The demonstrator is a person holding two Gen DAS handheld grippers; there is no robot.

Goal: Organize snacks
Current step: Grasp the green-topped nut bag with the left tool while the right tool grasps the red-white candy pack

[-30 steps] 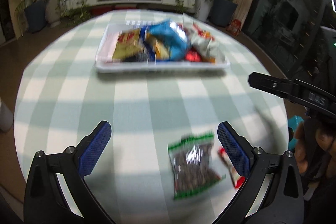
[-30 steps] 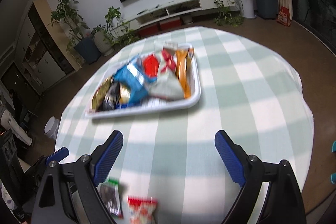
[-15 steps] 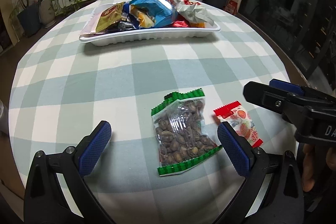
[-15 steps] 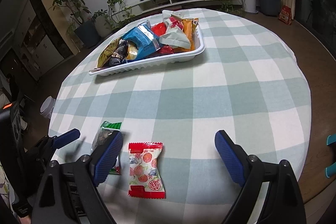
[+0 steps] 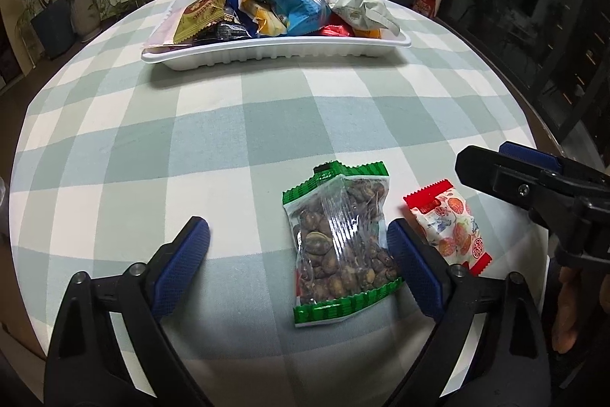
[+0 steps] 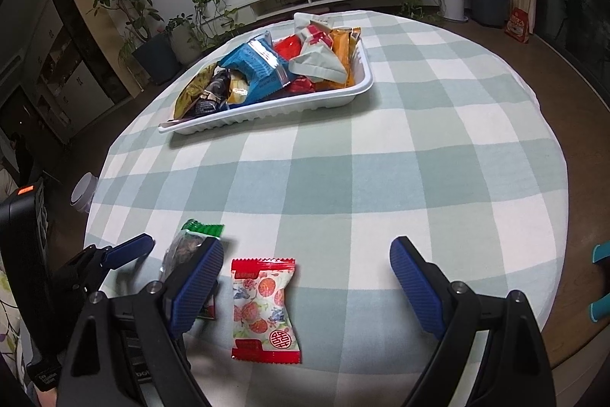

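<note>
living-room setting: round table [image 5: 160, 147] under a green-and-white checked cloth, with a tv, a low shelf and potted plants along the far wall. white tray [image 5: 274, 50], piled with snack packets, stands at the far side of the table. two packets lie loose at the near edge, well apart from the tray: a green-edged nut packet [image 5: 339, 246] and, just beside it, a red-and-white candy packet [image 6: 265, 308].

step in hand, as judged: each gripper takes one loose packet for transfer to the tray. recommended practice:
- centre the packet between the pads before closing
- lower until the pads flank the packet body, not the crimped seal
- grip across the short side; thin film slips and crumples readily
- keep the two grippers from meeting, since the packets lie close together

left gripper [image 5: 297, 262]: pitched steeply down over the nut packet; jaws wide but closing. the packet lies between them, off-centre toward the right-hand pad; no pad presses on it yet.

right gripper [image 6: 305, 281]: similarly pitched down; jaws wide, holding nothing. the candy packet lies between them, nearer the left-hand pad
</note>
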